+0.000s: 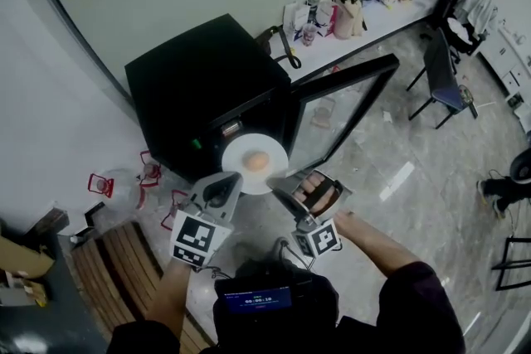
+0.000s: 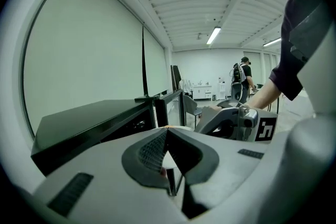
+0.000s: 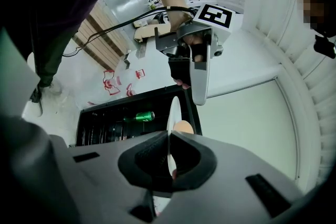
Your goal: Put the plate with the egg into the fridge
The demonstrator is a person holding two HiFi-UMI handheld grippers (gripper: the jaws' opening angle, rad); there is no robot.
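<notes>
1. The plate [image 1: 245, 147] is white and round, and the egg [image 1: 258, 161] sits in the middle of it. The plate is up in the air, right in front of the fridge's open side.
2. The left tongs [image 1: 235, 178] pinch the rim of the plate on one side. The left gripper view shows the thin white rim squeezed between the two pads.
3. The right tongs [image 1: 279, 183] pinch the rim on the other side. In the right gripper view the plate stands edge-on between the pads, with the egg just past them.
4. The fridge [image 1: 199, 79] is a black box on the floor. Its glass door [image 1: 340, 108] hangs wide open.
5. Done, I think: the door is open, and the plate is lifted and at the opening.
6. Left to do, I think: slide the plate inside, set it down on a shelf and let go. The plate is not inside yet.
7. A green can [image 3: 140, 116] lies inside the fridge. Its label is too small to read.
8. A small screen [image 1: 257, 299] near the person's chest shows some digits, too small to read for sure.
9. The cubes on the tongs carry only black and white square marks, no words.
10. Bags [image 1: 348, 12] stand on the far worktop [image 1: 390, 21]. No writing on them can be read.
</notes>
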